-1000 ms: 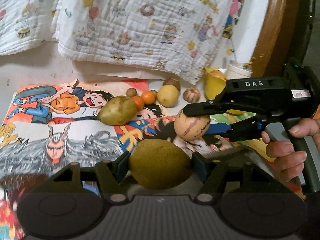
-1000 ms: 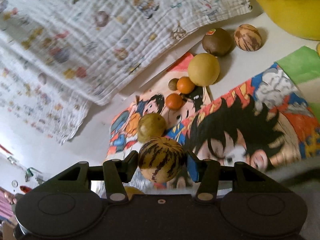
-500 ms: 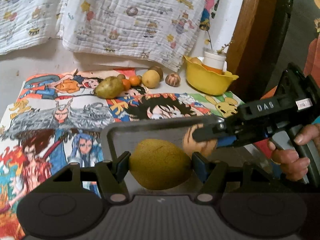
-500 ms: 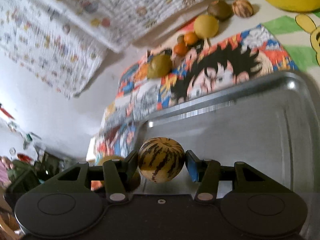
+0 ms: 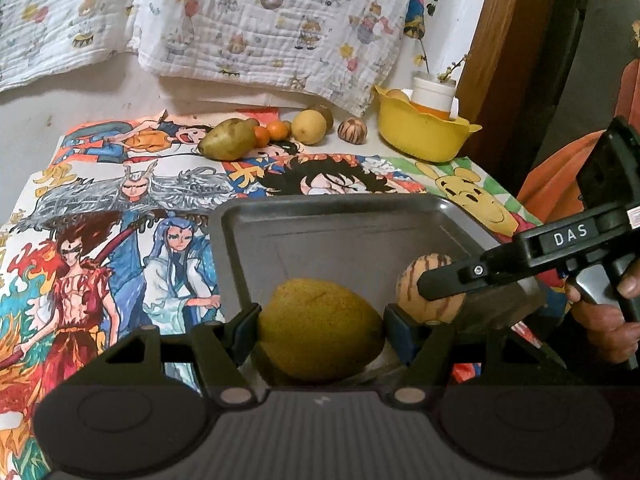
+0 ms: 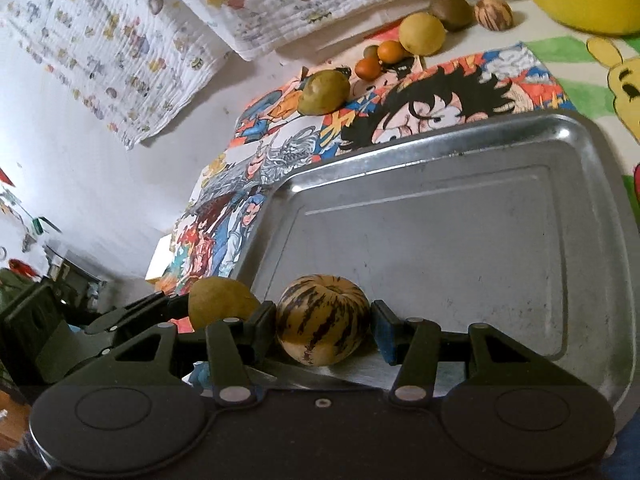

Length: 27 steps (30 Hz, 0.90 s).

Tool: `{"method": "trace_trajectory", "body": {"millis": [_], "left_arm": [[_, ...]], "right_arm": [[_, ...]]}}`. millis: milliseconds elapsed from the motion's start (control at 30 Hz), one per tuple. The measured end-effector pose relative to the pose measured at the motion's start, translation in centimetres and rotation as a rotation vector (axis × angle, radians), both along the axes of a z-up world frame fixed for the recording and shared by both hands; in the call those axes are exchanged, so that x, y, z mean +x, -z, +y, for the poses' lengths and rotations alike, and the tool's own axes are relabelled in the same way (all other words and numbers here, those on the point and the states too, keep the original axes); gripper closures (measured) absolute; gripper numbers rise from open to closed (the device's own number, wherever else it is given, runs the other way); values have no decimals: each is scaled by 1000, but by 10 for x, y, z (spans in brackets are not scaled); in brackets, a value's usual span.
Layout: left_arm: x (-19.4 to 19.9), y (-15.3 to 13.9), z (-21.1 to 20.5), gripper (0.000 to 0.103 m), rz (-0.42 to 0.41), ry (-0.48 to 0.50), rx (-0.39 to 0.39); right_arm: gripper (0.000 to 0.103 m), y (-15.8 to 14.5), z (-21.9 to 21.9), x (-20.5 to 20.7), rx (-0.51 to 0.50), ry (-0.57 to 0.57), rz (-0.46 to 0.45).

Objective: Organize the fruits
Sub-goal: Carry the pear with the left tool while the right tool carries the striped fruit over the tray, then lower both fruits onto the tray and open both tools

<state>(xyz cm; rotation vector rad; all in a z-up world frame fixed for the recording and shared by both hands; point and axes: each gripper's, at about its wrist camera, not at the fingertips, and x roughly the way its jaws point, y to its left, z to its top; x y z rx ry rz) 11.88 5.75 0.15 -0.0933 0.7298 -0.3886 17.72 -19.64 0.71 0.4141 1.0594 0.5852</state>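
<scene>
My left gripper is shut on a large yellow-brown pear and holds it over the near edge of a bare metal tray. My right gripper is shut on a round yellow fruit with dark stripes, held over the tray's near left corner. In the left wrist view the striped fruit and the right gripper hang just right of the pear. The right wrist view shows the pear at the left, partly hidden by a finger.
Loose fruit lies at the back of the cartoon-print mat: a green-yellow pear, two small oranges, a yellow round fruit, a brown fruit and a second striped fruit. A yellow bowl stands back right. A hand grips the right tool.
Both grippers have pulled back from the fruit row with their fruits still gripped. The metal tray has come into view beneath them, and the right gripper has rolled.
</scene>
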Motion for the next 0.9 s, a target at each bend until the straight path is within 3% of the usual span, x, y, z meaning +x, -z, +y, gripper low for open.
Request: {"method": "trace_trajectory", "body": {"millis": [533,833,900], "left_arm": [[-3,1,-3,31,13,-1,21],[-24,-13,-1,17,-60,-26,61],[-28,-17,-1,14,-76,-30,68]], "right_arm": [[48,0,-5,-13,-12,-26,-51],[36,1,-18,-30,-25,13,-122],[25,-1,-19,-37,-68,17,-164]]}}
